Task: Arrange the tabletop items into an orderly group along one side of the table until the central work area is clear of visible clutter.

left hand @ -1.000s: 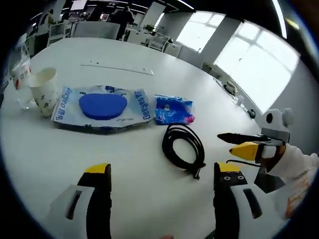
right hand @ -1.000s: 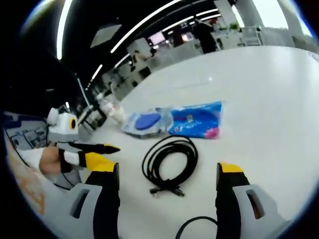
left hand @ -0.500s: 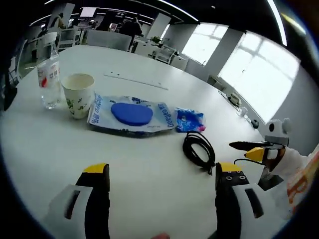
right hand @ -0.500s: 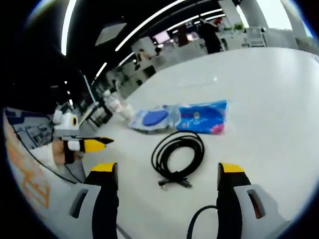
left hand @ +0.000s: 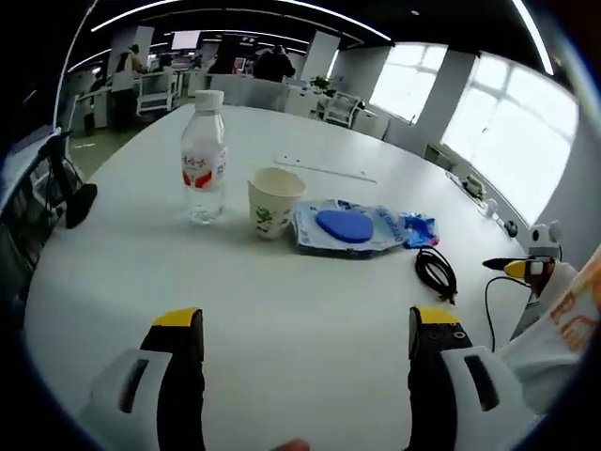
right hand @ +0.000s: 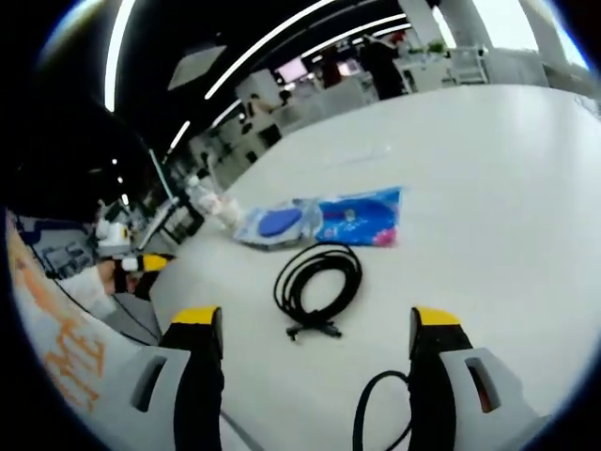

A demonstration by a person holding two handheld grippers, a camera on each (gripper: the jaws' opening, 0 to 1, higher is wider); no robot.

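In the left gripper view a water bottle [left hand: 204, 155], a paper cup [left hand: 274, 201], a clear pouch with a blue oval [left hand: 346, 226], a small blue packet [left hand: 419, 227] and a coiled black cable [left hand: 437, 272] lie in a row across the white table [left hand: 282, 291]. My left gripper [left hand: 306, 319] is open and empty, well short of them. The right gripper [left hand: 522, 268] hovers at the right, past the cable. In the right gripper view my right gripper [right hand: 315, 318] is open just short of the cable [right hand: 317, 285]. Beyond it lie the packet [right hand: 362, 218] and the pouch [right hand: 269, 224]. The left gripper [right hand: 141, 265] hangs far left.
A black object [left hand: 80, 202] hangs at the table's left edge. A thin white strip [left hand: 324, 169] lies behind the cup. A loose black cord [right hand: 376, 418] curls between my right jaws. Desks, chairs and people stand far behind.
The left gripper view has drawn back and turned, bringing the bottle and cup into the picture. In the right gripper view the left gripper sits farther away. The items have not moved.
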